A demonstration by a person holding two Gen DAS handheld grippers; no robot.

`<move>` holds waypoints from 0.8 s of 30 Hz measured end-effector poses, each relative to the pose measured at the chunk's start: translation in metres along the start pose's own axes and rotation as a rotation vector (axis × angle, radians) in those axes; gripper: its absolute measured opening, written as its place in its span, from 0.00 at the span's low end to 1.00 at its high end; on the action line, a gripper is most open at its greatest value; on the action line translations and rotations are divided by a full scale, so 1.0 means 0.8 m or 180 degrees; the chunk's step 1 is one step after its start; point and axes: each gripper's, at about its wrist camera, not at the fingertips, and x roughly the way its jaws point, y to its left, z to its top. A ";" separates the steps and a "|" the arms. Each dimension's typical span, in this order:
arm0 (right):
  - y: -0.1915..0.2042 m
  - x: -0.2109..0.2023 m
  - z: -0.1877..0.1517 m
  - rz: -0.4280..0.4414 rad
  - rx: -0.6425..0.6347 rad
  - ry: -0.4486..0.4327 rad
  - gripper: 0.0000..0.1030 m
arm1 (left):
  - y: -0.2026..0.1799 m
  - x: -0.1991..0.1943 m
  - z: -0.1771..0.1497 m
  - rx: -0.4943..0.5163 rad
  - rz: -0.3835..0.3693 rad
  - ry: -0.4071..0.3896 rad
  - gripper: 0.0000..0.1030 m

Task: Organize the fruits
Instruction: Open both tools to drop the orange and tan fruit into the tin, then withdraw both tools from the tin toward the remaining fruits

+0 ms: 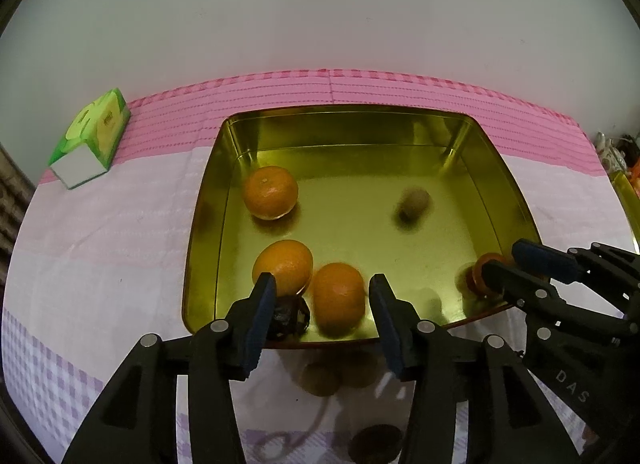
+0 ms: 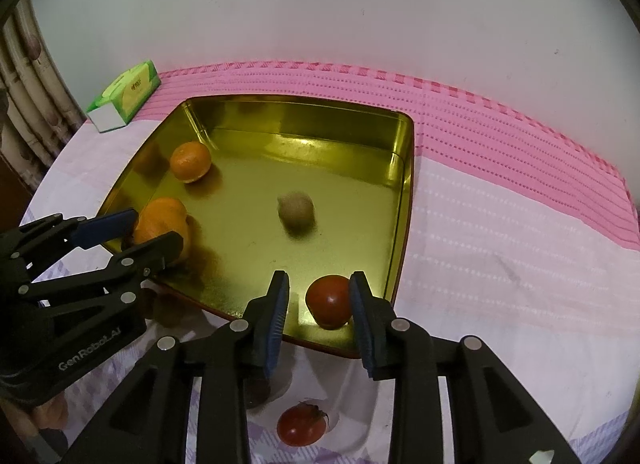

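In the gold tin (image 2: 400,200), the tomato (image 2: 329,301) at six o'clock sits loose between the open right tongs (image 2: 320,304), soft and slippery, best pinched lightly across its middle; left tongs (image 1: 320,304) open around an orange (image 1: 339,298).

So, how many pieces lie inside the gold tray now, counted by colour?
orange fruits: 3
red fruit: 1
brownish fruit, blurred: 1
dark piece at the near edge, kind unclear: 1
Total in the tray: 6
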 end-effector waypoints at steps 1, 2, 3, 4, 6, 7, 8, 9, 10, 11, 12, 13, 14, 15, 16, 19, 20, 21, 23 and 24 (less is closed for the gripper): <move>0.000 0.000 0.000 -0.0001 0.0005 0.0000 0.30 | 0.000 -0.001 -0.001 -0.0003 0.0003 -0.0007 0.52; 0.000 -0.001 0.000 0.0001 0.0009 -0.0006 0.31 | 0.000 -0.003 -0.002 0.0004 -0.0006 -0.0022 0.53; 0.002 -0.002 0.000 0.0009 0.0002 -0.0011 0.31 | 0.000 -0.004 -0.003 0.0010 -0.0010 -0.0031 0.53; 0.002 -0.003 -0.001 0.0003 -0.0002 -0.0015 0.31 | 0.000 -0.005 -0.004 0.0011 -0.0010 -0.0036 0.54; 0.003 -0.006 -0.001 0.0008 0.0003 -0.0030 0.32 | 0.001 -0.008 -0.005 -0.0007 -0.0011 -0.0041 0.55; 0.003 -0.007 -0.001 0.0014 0.0005 -0.0031 0.32 | 0.002 -0.009 -0.005 -0.0016 -0.0016 -0.0042 0.55; 0.004 -0.009 -0.002 0.0005 0.0005 -0.0042 0.32 | 0.002 -0.011 -0.006 -0.0018 -0.0018 -0.0042 0.56; 0.004 -0.011 -0.003 0.0001 0.0004 -0.0046 0.32 | 0.001 -0.013 -0.006 -0.0019 -0.0011 -0.0044 0.56; 0.004 -0.012 -0.003 0.0005 0.0006 -0.0048 0.32 | 0.001 -0.015 -0.006 -0.0015 -0.0005 -0.0050 0.56; 0.004 -0.015 -0.004 0.0009 0.0013 -0.0052 0.32 | -0.001 -0.017 -0.007 -0.0004 0.0003 -0.0056 0.56; 0.004 -0.017 -0.005 0.0004 0.0016 -0.0060 0.32 | -0.002 -0.019 -0.009 0.0012 0.0019 -0.0059 0.56; 0.004 -0.020 -0.006 0.0006 0.0016 -0.0070 0.32 | -0.003 -0.022 -0.011 0.0030 0.0045 -0.0064 0.56; 0.005 -0.022 -0.006 0.0009 0.0016 -0.0076 0.32 | -0.004 -0.025 -0.013 0.0039 0.0062 -0.0075 0.56; 0.005 -0.025 -0.008 0.0008 0.0023 -0.0088 0.32 | -0.004 -0.028 -0.015 0.0039 0.0065 -0.0082 0.56; 0.005 -0.027 -0.009 0.0008 0.0030 -0.0099 0.32 | -0.005 -0.032 -0.018 0.0040 0.0062 -0.0083 0.56; 0.006 -0.036 -0.015 0.0016 0.0041 -0.0127 0.32 | -0.008 -0.042 -0.026 0.0066 0.0053 -0.0102 0.56; 0.007 -0.040 -0.018 0.0011 0.0045 -0.0135 0.32 | -0.009 -0.045 -0.029 0.0081 0.0067 -0.0107 0.56; 0.007 -0.042 -0.021 0.0008 0.0050 -0.0140 0.32 | -0.009 -0.048 -0.032 0.0084 0.0075 -0.0115 0.56; 0.007 -0.047 -0.028 0.0007 0.0059 -0.0138 0.32 | -0.011 -0.055 -0.038 0.0077 0.0070 -0.0127 0.56; 0.007 -0.049 -0.031 0.0003 0.0058 -0.0139 0.32 | -0.012 -0.058 -0.041 0.0071 0.0068 -0.0128 0.56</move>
